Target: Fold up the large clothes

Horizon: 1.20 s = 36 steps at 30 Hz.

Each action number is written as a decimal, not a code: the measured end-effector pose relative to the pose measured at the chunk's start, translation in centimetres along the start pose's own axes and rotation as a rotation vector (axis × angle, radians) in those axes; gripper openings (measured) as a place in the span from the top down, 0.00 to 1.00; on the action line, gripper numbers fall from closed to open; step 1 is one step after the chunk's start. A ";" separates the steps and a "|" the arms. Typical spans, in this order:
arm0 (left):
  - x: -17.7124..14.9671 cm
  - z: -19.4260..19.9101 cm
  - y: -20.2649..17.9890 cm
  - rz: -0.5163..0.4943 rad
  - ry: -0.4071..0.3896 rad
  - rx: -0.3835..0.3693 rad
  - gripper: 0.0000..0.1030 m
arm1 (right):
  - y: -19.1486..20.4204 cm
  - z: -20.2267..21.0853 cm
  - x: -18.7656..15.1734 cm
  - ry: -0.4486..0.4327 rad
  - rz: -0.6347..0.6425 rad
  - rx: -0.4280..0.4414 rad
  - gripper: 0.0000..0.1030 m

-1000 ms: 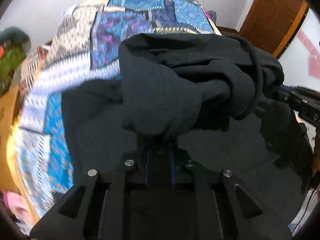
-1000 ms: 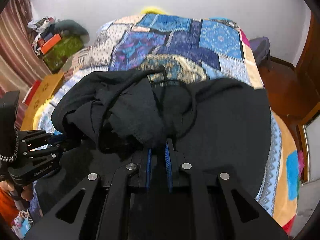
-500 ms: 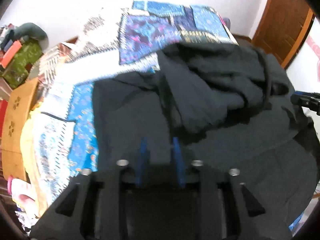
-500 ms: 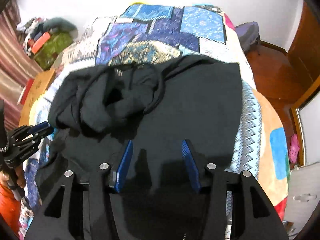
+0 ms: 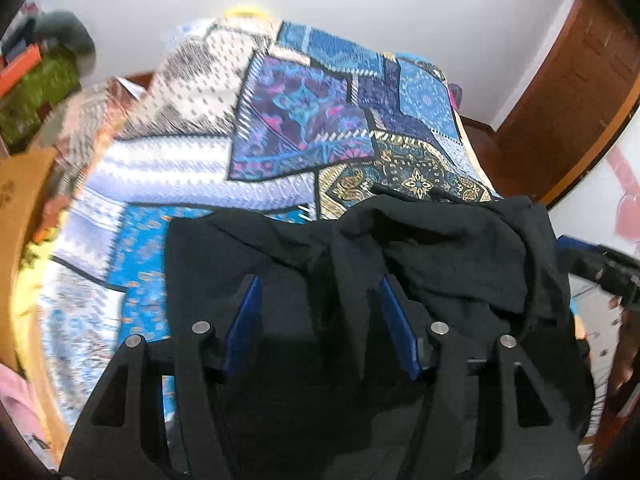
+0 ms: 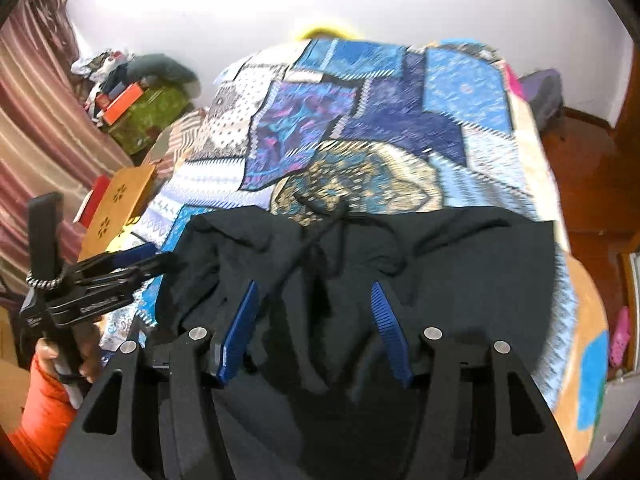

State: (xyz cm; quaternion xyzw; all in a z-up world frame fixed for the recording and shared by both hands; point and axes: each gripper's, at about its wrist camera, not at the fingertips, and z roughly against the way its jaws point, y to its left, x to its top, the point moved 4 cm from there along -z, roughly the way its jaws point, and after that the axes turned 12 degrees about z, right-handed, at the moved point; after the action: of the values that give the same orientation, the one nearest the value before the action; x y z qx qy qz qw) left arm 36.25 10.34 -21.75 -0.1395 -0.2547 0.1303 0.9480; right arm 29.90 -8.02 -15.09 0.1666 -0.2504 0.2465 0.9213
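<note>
Two grippers, both empty right now. From the left wrist view, my left gripper has its jaws spread wide over the black hoodie, which lies on the near part of the bed on top of the patchwork quilt. A second ago those jaws were pinched on a bunched wad of the fabric held up in the air; now that wad is dropped and sits folded over the body, lumpy on the right side.

From the right wrist view, the right gripper is also wide open, hovering over the hoodie. It was clamped on cloth a second ago, then let go half a second back. The drawstring trails across the middle, and the left gripper sits off the garment's left edge.

Handling guess: it's thick, soft and floppy, fairly heavy for cloth, not slippery. It'll sag wherever it's unsupported, so I'd pinch both layers at a hem or outer edge, one gripper per corner, and keep clear of the cord.
</note>
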 end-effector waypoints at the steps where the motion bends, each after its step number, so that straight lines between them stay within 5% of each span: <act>1: 0.1 -0.8 0.0 0.006 0.019 -0.003 0.42 | 0.1 -0.8 0.2 0.014 0.001 0.007 0.47; 11: 0.3 -5.5 -1.4 0.005 0.118 -0.095 0.44 | -0.5 -5.7 0.4 0.056 -0.036 0.068 0.47; 13: 0.1 -5.6 -1.7 -0.003 0.135 -0.131 0.58 | -0.2 -5.8 0.2 0.054 -0.036 0.091 0.49; 15: -0.2 -5.4 -2.1 -0.020 0.151 -0.167 0.73 | 0.0 -5.4 0.2 0.040 -0.029 0.093 0.63; 17: -0.6 -4.6 -2.8 -0.055 0.129 -0.163 0.76 | 0.5 -4.9 0.1 0.047 -0.003 0.109 0.77; 22: -2.2 -1.0 -4.7 -0.208 0.032 -0.102 0.80 | 1.8 -2.5 -0.7 0.008 0.041 0.086 0.86; 26: -3.9 2.1 -5.6 -0.275 -0.009 -0.091 0.79 | 2.6 -0.5 -1.7 -0.007 0.058 0.070 0.88; 36: -8.8 6.6 -4.5 -0.263 0.011 -0.074 0.78 | 6.4 3.0 -5.3 -0.028 0.143 0.040 0.87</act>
State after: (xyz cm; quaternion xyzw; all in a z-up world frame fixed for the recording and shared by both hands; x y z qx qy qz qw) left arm 26.24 4.63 -18.74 -0.1405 -0.2703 -0.0051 0.9524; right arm 21.33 -6.06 -14.37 0.1702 -0.2694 0.3141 0.8943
